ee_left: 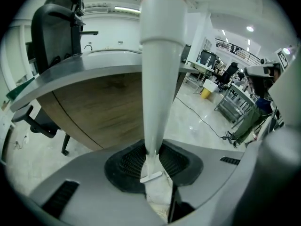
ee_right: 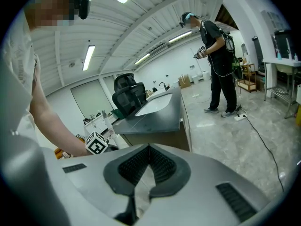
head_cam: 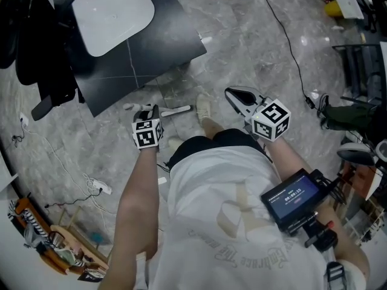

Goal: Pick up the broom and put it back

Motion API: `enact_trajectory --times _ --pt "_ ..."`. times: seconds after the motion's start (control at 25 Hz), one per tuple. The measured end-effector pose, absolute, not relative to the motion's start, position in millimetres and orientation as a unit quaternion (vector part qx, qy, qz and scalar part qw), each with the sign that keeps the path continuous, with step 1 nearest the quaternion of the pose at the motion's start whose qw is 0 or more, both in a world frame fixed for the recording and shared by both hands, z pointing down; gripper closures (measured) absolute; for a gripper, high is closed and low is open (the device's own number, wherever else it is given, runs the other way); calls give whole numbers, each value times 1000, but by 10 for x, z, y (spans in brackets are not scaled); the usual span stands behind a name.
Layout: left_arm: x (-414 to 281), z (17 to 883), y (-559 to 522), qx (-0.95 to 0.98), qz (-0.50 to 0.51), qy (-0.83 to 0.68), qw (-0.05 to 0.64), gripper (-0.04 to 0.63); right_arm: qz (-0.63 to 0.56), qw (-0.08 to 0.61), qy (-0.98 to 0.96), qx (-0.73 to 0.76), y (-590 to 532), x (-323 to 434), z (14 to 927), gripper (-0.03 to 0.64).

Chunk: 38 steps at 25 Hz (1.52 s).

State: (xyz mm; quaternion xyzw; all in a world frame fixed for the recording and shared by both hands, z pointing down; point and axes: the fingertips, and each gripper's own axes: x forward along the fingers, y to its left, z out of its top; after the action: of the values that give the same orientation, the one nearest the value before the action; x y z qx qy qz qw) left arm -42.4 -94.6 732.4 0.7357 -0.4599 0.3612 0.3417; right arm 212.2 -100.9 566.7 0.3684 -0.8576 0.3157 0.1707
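Observation:
The broom shows as a white tapered handle rising from between the jaws in the left gripper view. My left gripper is shut on its thin lower end. From the head view, a short length of the white handle sticks out to the right of my left gripper, low over the grey floor. The broom's head is not in view. My right gripper hangs to the right of my legs. Its pads meet at the tips with nothing between them.
A dark table with a white board on it stands just ahead, with a black office chair at its left. Cables cross the floor. Another person stands further off. Shelves and clutter line the right side.

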Motion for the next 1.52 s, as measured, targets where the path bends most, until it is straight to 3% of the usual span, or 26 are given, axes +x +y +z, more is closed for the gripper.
enact_trajectory --times 1.2,1.52 --pt "-518 7465 -1433 723 327 -490 361 502 317 190 -852 371 -1069 2207 5686 600" --pt "-461 7449 -1243 717 334 -486 372 449 321 185 -855 364 -1106 2287 5698 600"
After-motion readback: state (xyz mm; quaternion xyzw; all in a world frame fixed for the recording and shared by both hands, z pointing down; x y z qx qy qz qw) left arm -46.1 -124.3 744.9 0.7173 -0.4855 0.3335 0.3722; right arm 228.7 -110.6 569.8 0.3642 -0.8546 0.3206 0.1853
